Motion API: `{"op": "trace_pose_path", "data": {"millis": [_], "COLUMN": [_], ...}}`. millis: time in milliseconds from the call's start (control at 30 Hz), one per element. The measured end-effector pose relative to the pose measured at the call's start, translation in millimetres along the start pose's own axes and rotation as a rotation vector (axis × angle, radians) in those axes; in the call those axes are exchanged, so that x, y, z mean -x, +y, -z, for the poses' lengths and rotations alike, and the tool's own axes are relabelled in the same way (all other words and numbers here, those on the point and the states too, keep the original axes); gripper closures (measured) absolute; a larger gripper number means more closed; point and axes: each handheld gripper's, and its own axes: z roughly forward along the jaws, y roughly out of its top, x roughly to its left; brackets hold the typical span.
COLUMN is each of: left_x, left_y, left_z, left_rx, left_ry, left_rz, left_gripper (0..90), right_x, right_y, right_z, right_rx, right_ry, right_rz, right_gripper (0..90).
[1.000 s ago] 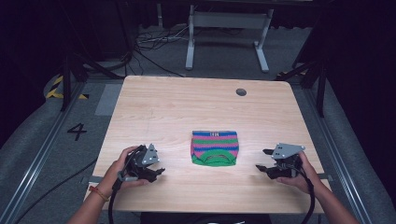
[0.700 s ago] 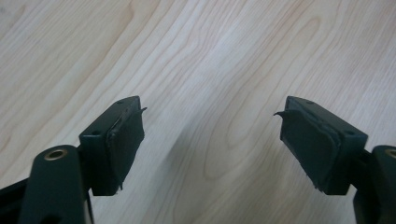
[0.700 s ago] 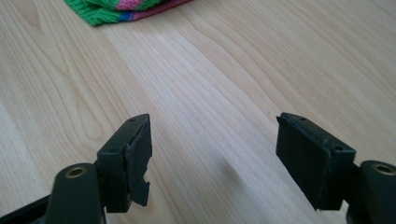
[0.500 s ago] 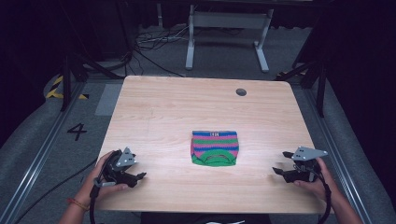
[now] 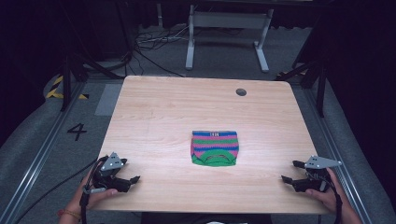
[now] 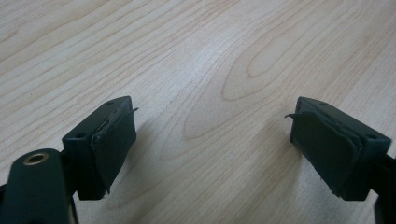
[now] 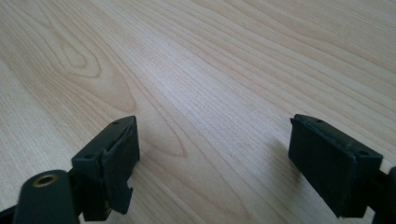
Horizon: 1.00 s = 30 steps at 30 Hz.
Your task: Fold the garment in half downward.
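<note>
Wood table (image 5: 154, 116) bare around striped knit cloth (image 5: 215, 147), lying folded at centre. My left gripper (image 5: 128, 181) and right gripper (image 5: 290, 173) sit near front corners, well apart from cloth, jaws just opened wide, nothing between. I'd approach low from both sides, pinch edges evenly.

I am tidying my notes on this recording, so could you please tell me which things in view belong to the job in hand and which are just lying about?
Belongs to the job:
- striped knitted cloth, folded, mid-table
- left tongs, open, empty
- right tongs, open, empty
- wooden table

Just lying about:
- cables on the floor
- metal stand behind the table
- floor marking "4"
</note>
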Motion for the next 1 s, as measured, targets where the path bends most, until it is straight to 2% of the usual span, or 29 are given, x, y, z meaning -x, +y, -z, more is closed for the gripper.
{"op": "trace_pose_path", "data": {"millis": [67, 167, 267, 433, 667, 767, 867, 1000], "left_x": [1.5, 1.1, 1.0, 1.1, -0.2, -0.4, -1.1, -1.4], "left_y": [-0.6, -0.6, -0.6, -0.6, 1.5, 3.0, 3.4, 3.4], "left_z": [0.4, 0.7, 0.7, 0.5, -2.2, -4.5, -4.7, -4.7], "left_rx": [0.001, 0.000, 0.000, -0.001, -0.015, -0.029, -0.033, -0.035], "left_ry": [0.008, 0.013, 0.013, 0.012, 0.028, 0.037, 0.041, 0.039], "left_rz": [0.014, 0.007, 0.006, 0.014, 0.024, 0.043, 0.040, 0.039], "left_gripper": [14.5, 14.5, 14.5, 14.1, 7.9, 2.9, 1.0, 0.9], "right_x": [0.1, 0.1, 0.6, 0.6, 1.5, 1.8, 2.7, 3.1], "right_y": [0.2, 0.4, 0.8, 0.7, 0.8, 1.6, 3.1, 3.5], "right_z": [-0.3, -0.7, -1.1, -1.1, -1.2, -2.5, -5.1, -5.8], "right_rx": [0.000, 0.000, -0.001, -0.001, -0.003, -0.011, -0.032, -0.036], "right_ry": [0.001, 0.000, -0.022, -0.022, -0.036, -0.050, -0.078, -0.082], "right_rz": [0.001, -0.002, -0.021, -0.021, -0.035, -0.045, -0.073, -0.077], "right_gripper": [16.5, 16.3, 15.5, 15.5, 14.9, 9.7, 2.3, 1.3]}}
